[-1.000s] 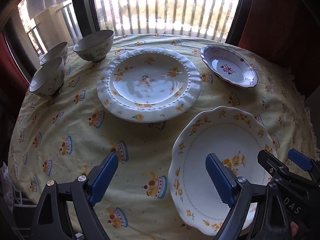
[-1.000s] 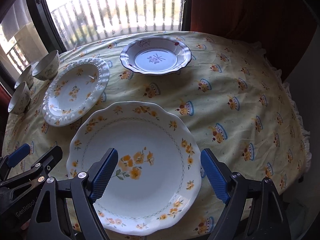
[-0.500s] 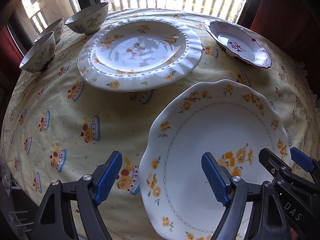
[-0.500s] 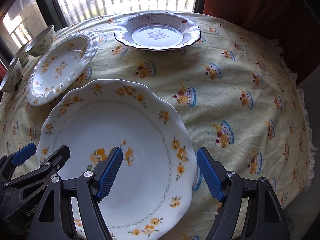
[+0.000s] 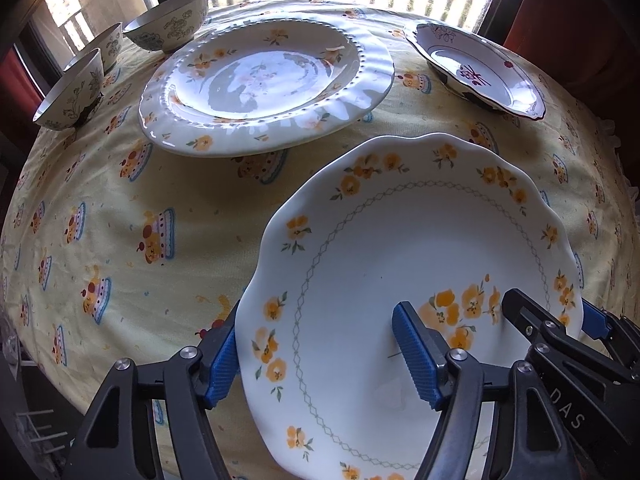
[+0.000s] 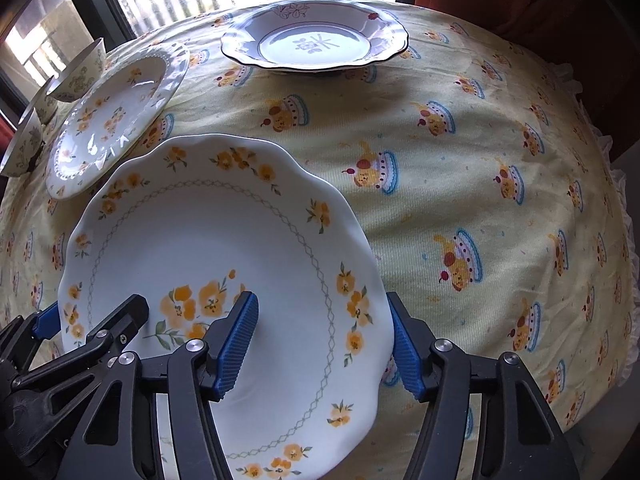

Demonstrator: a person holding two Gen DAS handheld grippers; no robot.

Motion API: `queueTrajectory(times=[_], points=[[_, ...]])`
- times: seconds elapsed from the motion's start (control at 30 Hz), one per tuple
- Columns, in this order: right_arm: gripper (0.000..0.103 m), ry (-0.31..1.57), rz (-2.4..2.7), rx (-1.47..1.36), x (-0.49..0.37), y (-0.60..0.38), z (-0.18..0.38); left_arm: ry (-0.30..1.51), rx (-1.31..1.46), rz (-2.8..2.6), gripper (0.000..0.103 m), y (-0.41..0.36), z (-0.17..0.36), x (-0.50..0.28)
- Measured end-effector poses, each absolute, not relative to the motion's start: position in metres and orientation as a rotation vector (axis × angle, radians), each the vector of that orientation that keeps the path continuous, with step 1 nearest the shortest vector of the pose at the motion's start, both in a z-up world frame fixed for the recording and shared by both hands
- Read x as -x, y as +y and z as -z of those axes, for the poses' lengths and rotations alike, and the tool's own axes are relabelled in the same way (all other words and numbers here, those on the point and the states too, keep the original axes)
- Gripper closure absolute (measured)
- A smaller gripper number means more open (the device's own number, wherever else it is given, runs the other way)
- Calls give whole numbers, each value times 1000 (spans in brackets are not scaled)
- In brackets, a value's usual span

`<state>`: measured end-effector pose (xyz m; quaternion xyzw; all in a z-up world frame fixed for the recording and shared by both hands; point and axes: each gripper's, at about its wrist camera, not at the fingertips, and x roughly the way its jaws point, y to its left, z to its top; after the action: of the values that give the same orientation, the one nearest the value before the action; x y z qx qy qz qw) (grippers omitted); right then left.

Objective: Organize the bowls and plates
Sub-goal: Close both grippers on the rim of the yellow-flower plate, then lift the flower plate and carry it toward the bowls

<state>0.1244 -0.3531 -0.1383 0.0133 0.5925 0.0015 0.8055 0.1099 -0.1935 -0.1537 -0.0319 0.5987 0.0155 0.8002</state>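
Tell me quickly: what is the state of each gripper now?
Left gripper: open, jaws astride the left rim of the white scalloped plate with orange flowers.
Right gripper: open, jaws astride its right rim.

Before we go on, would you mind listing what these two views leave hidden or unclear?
- Near edge of the scalloped plate: cut off by the frame bottom and covered by the left gripper and right gripper.
- Whether the open jaws touch the plate's rim: unclear in both views.
- Bowls: insides hidden by the low angle in the left view; mostly cut off in the right.
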Motion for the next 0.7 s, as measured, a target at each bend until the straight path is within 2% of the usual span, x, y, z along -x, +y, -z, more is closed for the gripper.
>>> queueTrajectory(times=[0.13,0.23,0.3,0.7], points=[[37,1276,15,-39,-130,-354,141,1291,65,-5,28,-193,155,-115],[41,1294,10,-31,-132,-354,141,1314,43,5,21,-191,156,-118],[45,1301,-6,-19,-132,-352,140,1318,38,13,20,-188,156,-119],[46,1289,-7,-29,-109,-311,119,1307,24,28,21,-138,137,-105]])
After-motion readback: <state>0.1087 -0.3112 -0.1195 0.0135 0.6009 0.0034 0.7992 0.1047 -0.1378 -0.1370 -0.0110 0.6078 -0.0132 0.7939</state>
